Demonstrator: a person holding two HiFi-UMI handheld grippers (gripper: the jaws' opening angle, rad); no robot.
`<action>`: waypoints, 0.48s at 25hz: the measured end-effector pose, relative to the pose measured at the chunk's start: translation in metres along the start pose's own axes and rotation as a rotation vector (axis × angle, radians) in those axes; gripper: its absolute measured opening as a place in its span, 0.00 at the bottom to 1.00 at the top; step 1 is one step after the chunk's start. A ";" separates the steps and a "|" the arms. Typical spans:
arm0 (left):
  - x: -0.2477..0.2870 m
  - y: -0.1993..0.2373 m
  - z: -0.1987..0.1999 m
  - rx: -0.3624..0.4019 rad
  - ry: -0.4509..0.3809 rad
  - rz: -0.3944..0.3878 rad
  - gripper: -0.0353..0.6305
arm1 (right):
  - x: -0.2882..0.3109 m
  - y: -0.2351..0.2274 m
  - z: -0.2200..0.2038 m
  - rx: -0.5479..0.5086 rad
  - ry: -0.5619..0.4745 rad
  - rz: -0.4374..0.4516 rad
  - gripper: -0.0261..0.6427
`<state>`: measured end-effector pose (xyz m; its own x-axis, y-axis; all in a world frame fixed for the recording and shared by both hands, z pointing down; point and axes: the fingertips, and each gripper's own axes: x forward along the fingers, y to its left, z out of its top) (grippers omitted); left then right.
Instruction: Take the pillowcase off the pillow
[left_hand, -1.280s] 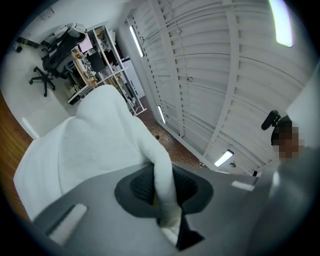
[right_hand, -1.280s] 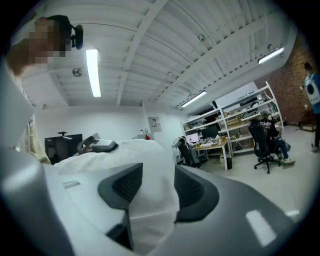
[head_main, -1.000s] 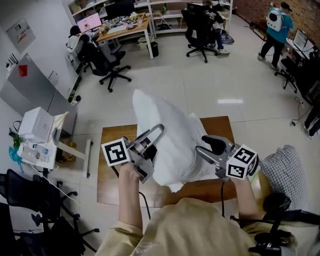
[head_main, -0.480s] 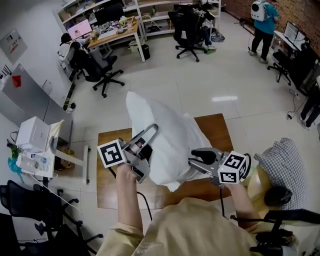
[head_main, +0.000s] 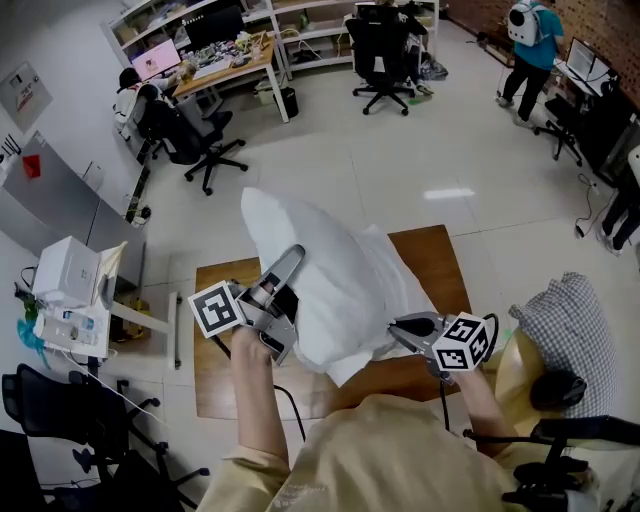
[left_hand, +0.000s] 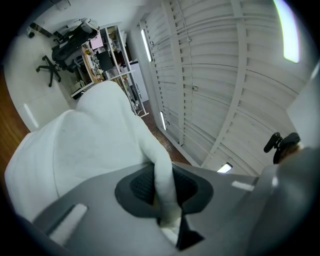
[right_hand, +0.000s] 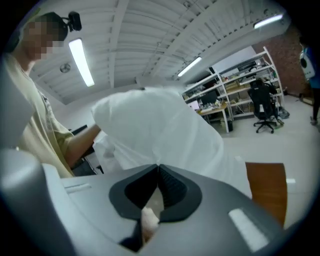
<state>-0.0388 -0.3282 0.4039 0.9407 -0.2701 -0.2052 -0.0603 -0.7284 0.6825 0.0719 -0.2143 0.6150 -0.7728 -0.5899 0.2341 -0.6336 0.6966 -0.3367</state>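
A white pillow (head_main: 320, 265) in its white pillowcase (right_hand: 165, 130) is held upright above the wooden table (head_main: 445, 262). My left gripper (head_main: 293, 260) is at the pillow's left side. In the left gripper view, this gripper (left_hand: 163, 186) is shut on a thick white fold of the pillow. My right gripper (head_main: 397, 326) is low on the pillow's right side. Its jaws have just closed, and in the right gripper view the right gripper (right_hand: 159, 175) pinches a thin edge of the pillowcase. Loose cloth hangs below the pillow (head_main: 345, 368).
A checked cushion (head_main: 565, 330) lies at the right, off the table. A white machine (head_main: 70, 272) stands at the left. Office chairs (head_main: 190, 135) and desks are farther back, and a person (head_main: 530, 35) stands at the far right.
My right gripper has come down along the pillow's right side and its jaws have closed on the cloth. The left gripper and the pillow's top have shifted a little left.
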 end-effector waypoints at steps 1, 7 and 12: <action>-0.002 0.005 0.001 -0.012 -0.002 -0.003 0.12 | 0.007 -0.022 -0.030 0.032 0.032 -0.046 0.04; 0.009 0.010 -0.024 -0.028 0.053 -0.035 0.12 | 0.030 -0.053 -0.091 0.227 0.027 -0.044 0.04; -0.003 -0.019 -0.010 -0.011 0.062 -0.096 0.12 | -0.024 -0.013 0.002 0.175 -0.153 0.069 0.25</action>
<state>-0.0375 -0.3074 0.3990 0.9608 -0.1599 -0.2264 0.0343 -0.7419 0.6696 0.0985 -0.2099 0.6116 -0.7913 -0.6075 0.0689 -0.5535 0.6639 -0.5029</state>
